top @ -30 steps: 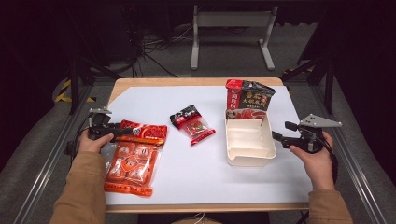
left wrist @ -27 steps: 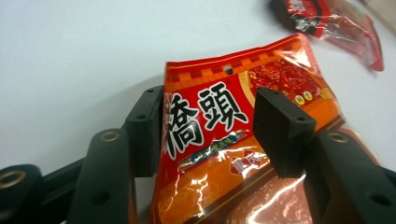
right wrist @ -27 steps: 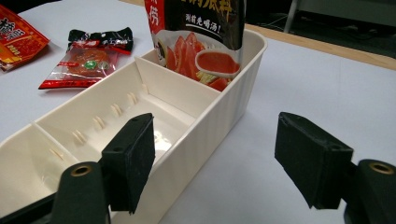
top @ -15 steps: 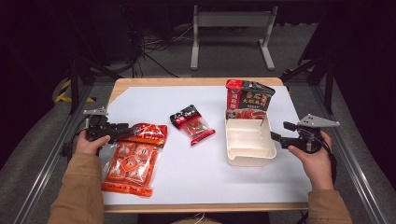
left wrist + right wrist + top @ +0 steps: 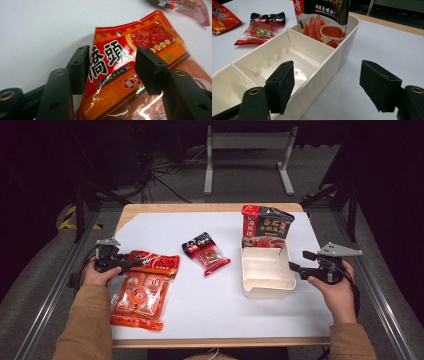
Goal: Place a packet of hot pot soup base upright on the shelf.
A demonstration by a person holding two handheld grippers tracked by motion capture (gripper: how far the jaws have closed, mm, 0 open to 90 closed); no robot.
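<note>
Packets, three: orange packet (image 5: 140, 52) between open left gripper (image 5: 112, 70) (ungripped); one tray (image 5: 265, 287) beside open, empty right gripper (image 5: 327, 85).

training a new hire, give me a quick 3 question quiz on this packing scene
1. True or false: the left gripper has its jaws open on either side of the orange packet's top edge.
2. Which compartment of the cream tray holds the upright dark pouch: A near end, B middle, C far end?
3. Fill in: the small red packet lies between the orange packet and the ____.

Key:
1. True
2. C
3. Cream tray; it rests on the white table sheet, and the right gripper is open at the tray's side.
</note>
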